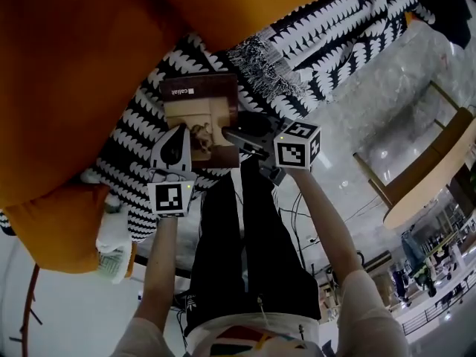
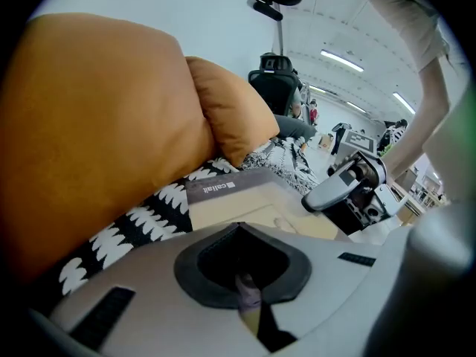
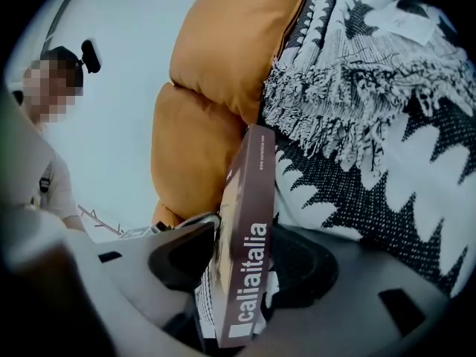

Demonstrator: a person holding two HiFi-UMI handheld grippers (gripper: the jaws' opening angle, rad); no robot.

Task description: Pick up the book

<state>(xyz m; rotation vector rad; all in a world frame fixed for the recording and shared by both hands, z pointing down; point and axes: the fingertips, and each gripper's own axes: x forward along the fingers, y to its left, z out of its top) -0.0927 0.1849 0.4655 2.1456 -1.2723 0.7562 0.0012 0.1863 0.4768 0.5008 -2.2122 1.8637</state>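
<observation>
Between right gripper (image 3: 239, 277) jaws — thin book (image 3: 250, 214), brown spine.

The head view looked steeply down over both forearms (image 1: 327, 222) onto the book (image 1: 201, 117), upper centre of frame. The left gripper view skimmed close across its cover toward the right gripper (image 2: 327, 195). The right gripper view pressed against its spine, facing the orange cushion (image 3: 216, 88).

The book (image 3: 249, 274) has a matt brown card cover over pale paper pages. It lies on a black-and-white woven cloth throw (image 1: 141, 129) with a rough fringe, against matt orange fabric cushions (image 1: 67, 65). The right gripper (image 1: 249, 141) is smooth pale plastic; its dark pads look rubbery, perhaps. The floor (image 1: 401, 88) is glossy, marble-like.
</observation>
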